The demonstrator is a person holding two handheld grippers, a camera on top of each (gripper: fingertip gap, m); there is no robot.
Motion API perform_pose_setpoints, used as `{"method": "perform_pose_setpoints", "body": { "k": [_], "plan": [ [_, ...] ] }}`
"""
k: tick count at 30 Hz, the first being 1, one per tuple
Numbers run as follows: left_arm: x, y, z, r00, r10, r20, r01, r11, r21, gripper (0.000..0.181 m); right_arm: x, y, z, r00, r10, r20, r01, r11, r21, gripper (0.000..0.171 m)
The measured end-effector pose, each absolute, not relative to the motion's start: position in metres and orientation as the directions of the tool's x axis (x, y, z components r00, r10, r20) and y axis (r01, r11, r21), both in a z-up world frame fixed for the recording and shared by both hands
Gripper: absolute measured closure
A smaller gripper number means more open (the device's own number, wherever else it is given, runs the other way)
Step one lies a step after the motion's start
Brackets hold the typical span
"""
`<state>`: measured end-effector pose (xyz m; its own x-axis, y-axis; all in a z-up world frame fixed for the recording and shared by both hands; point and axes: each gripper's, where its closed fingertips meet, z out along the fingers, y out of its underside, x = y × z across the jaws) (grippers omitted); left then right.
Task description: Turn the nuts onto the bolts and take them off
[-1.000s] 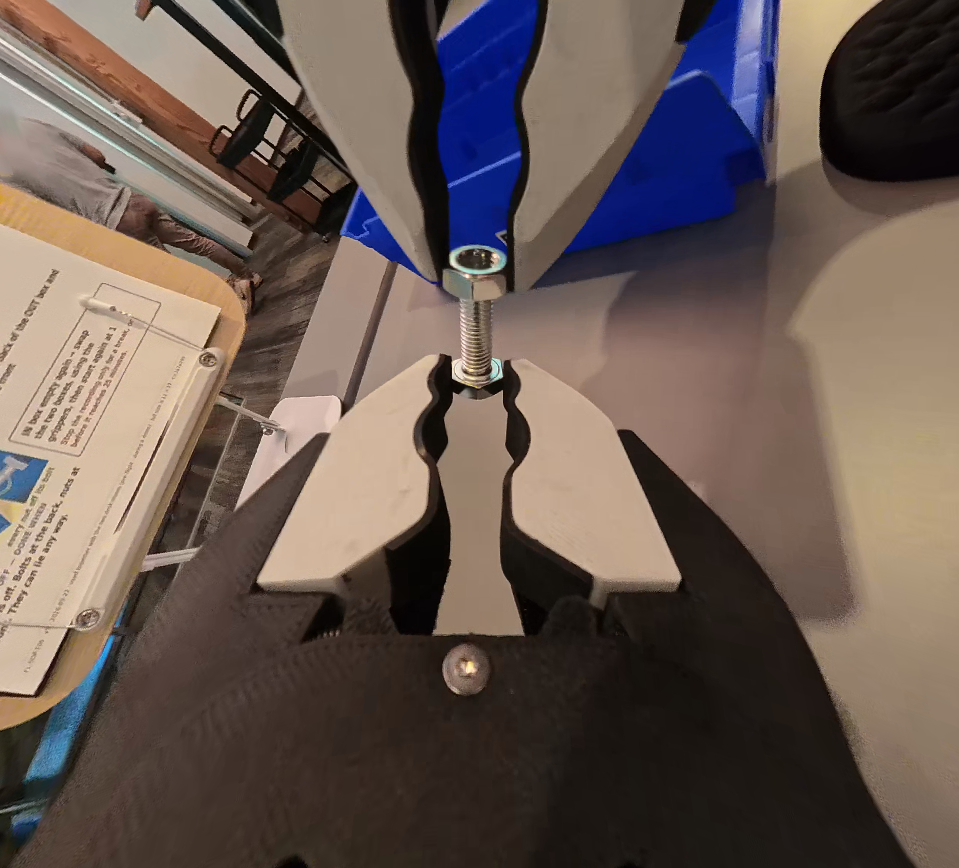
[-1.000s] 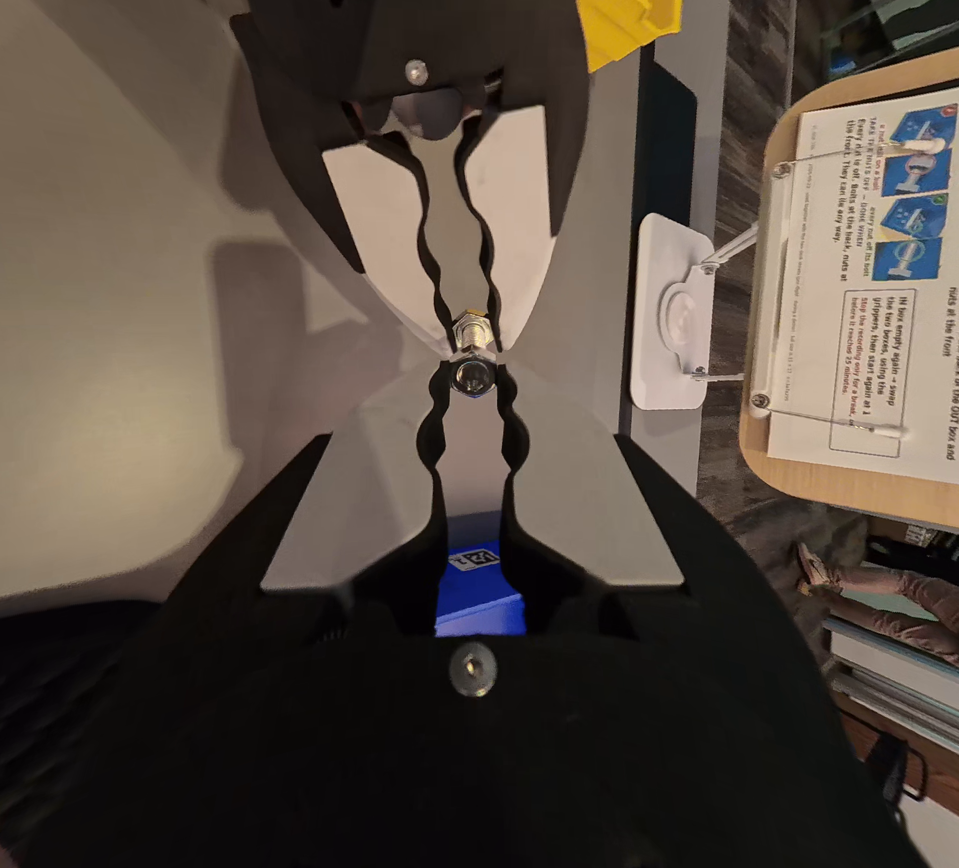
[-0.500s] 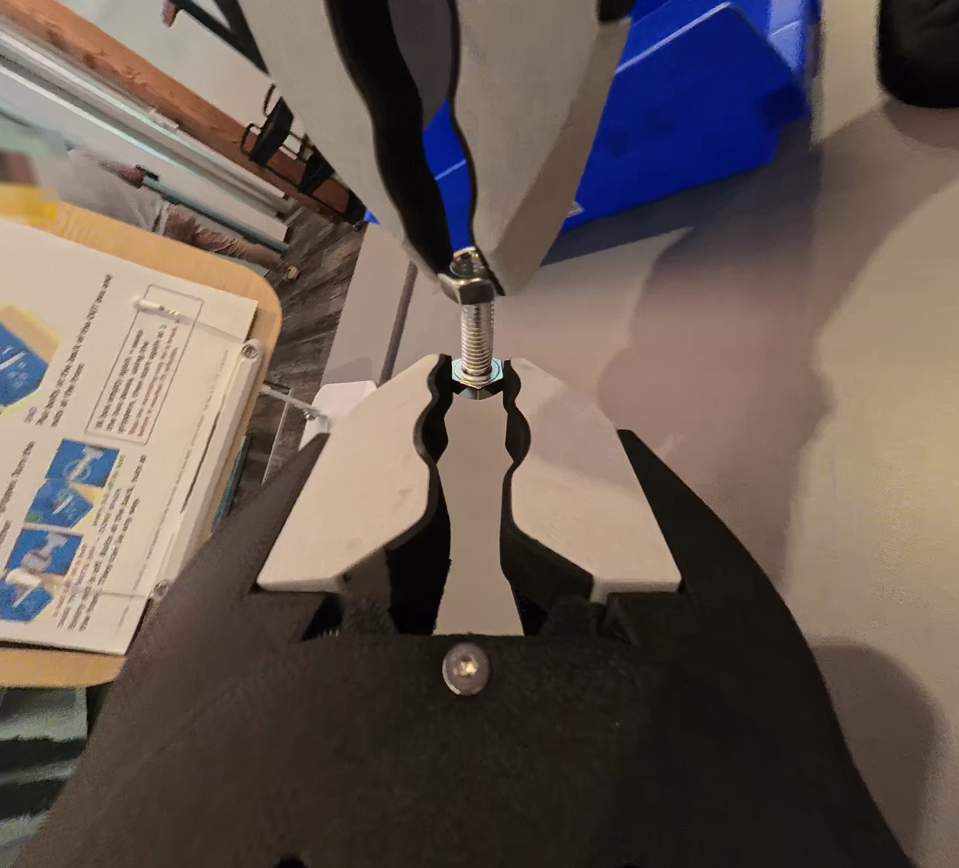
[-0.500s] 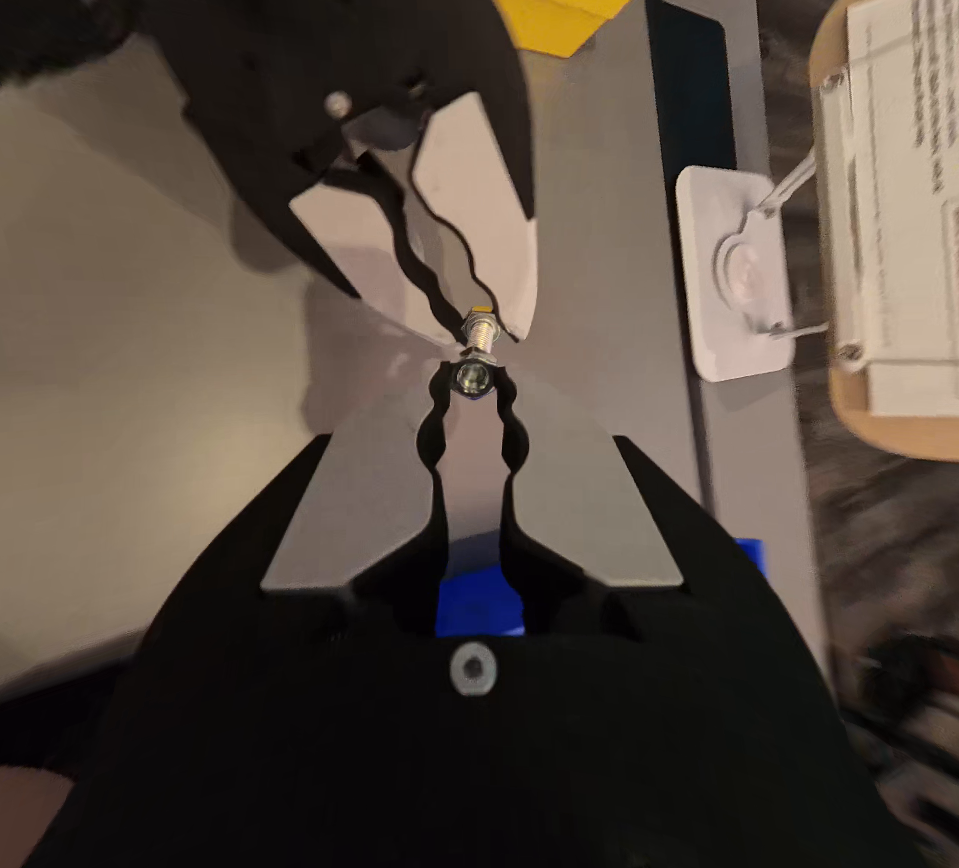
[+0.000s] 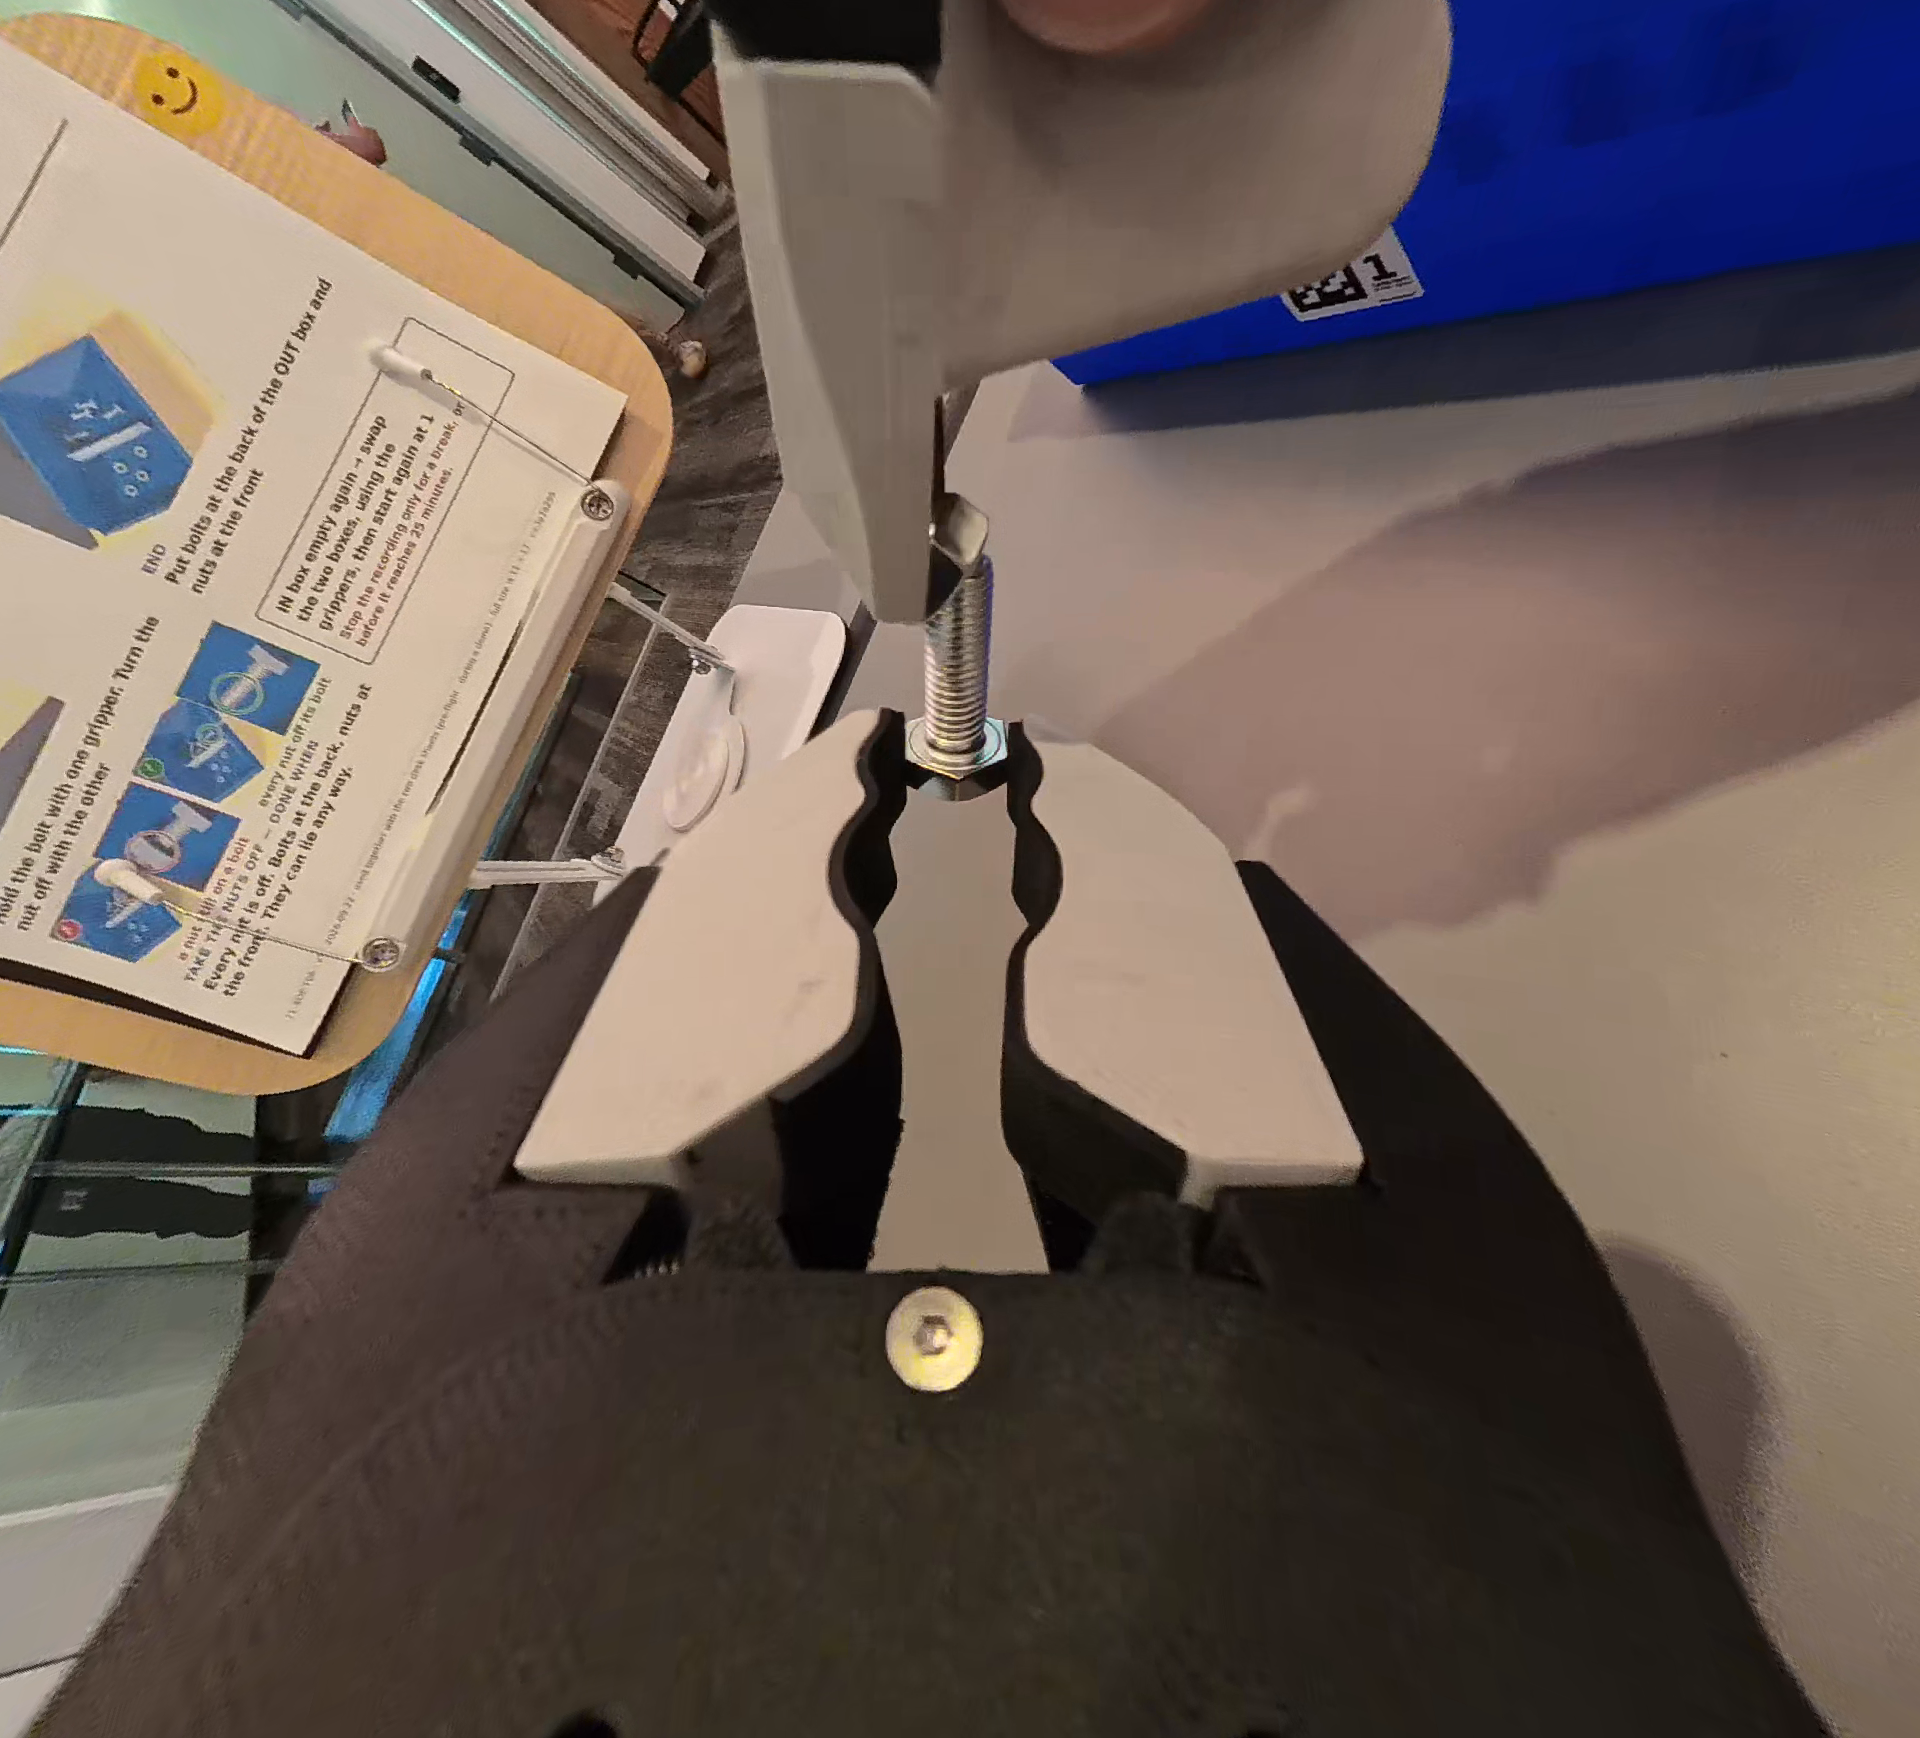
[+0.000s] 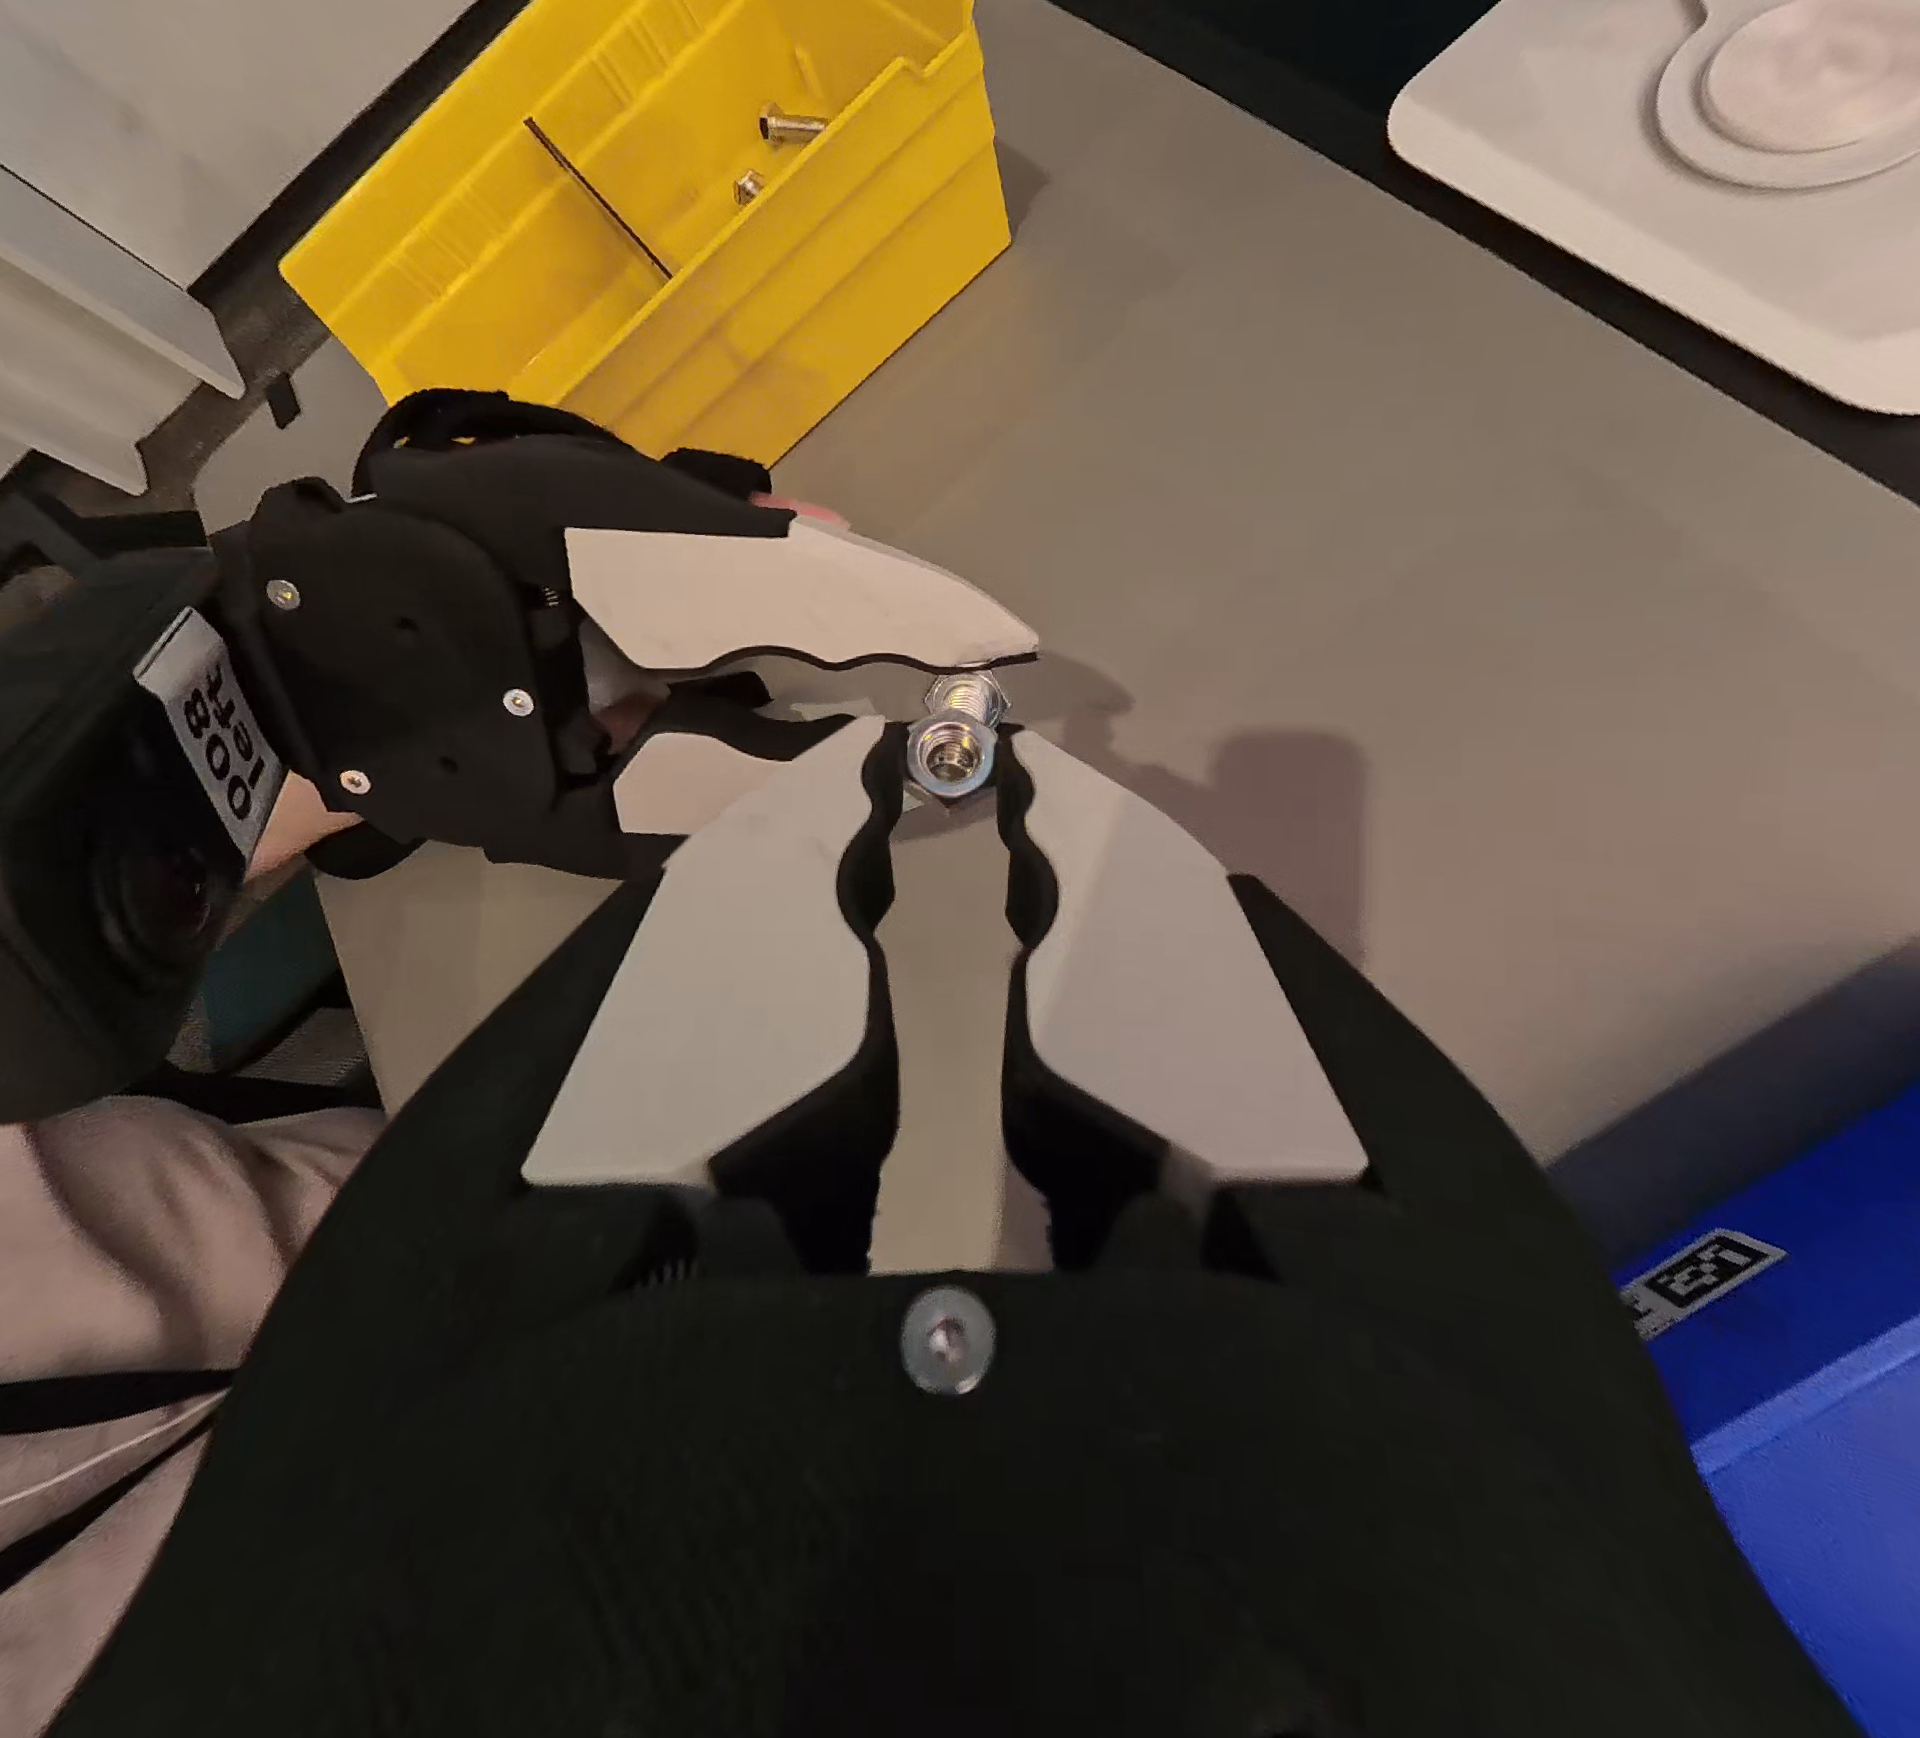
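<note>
Both tongs are clamped shut. The left tongs (image 5: 951, 745) pinch the bolt (image 5: 956, 649) at its head end, and the right tongs (image 6: 948, 748) pinch the nut (image 5: 961, 533) at its 12 o'clock tip, clear of the surface (image 5: 1558, 1013). Looks like stiff, light, slick steel, so I'd grip the hex flats, never the threads.
</note>
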<state>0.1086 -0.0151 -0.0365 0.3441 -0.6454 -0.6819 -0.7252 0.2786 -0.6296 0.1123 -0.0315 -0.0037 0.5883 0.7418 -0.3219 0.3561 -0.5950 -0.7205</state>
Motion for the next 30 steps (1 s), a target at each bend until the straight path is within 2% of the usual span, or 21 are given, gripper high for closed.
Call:
{"method": "perform_pose_setpoints", "body": {
  "k": [4,8,12,15,18,20,24,30],
  "plan": [
    [0.114,-0.020,-0.037,0.349,-0.690,-0.633,-0.690,0.268,-0.672,0.163,0.115,-0.035,-0.003,0.583,0.766,-0.272,0.404,-0.563,-0.721,0.154],
    [0.120,-0.029,-0.034,0.363,-0.782,-0.507,-0.609,0.213,-0.764,0.163,0.114,-0.040,0.008,0.552,0.808,-0.207,0.435,-0.490,-0.755,0.153],
    [0.130,-0.045,-0.026,0.340,-0.895,-0.289,-0.475,0.101,-0.874,0.163,0.108,-0.052,0.038,0.468,0.860,-0.206,0.377,-0.405,-0.833,0.153],
    [0.137,-0.059,-0.015,0.300,-0.951,-0.081,-0.341,-0.027,-0.940,0.163,0.113,-0.058,0.056,0.454,0.881,-0.135,0.366,-0.322,-0.873,0.153],
    [0.139,-0.068,0.004,0.225,-0.963,0.151,-0.172,-0.192,-0.966,0.163,0.116,-0.066,0.065,0.418,0.907,-0.059,0.388,-0.236,-0.891,0.153],
    [0.138,-0.073,0.010,0.170,-0.956,0.241,-0.125,-0.263,-0.957,0.163,0.117,-0.065,0.068,0.421,0.905,-0.055,0.374,-0.228,-0.899,0.153],
    [0.138,-0.070,0.005,0.208,-0.966,0.156,-0.176,-0.194,-0.965,0.163,0.118,-0.063,0.066,0.412,0.906,-0.096,0.360,-0.258,-0.897,0.153],
    [0.139,-0.070,0.000,0.216,-0.970,0.111,-0.223,-0.160,-0.962,0.163,0.119,-0.063,0.046,0.387,0.916,-0.107,0.435,-0.284,-0.854,0.153]
  ]
}}
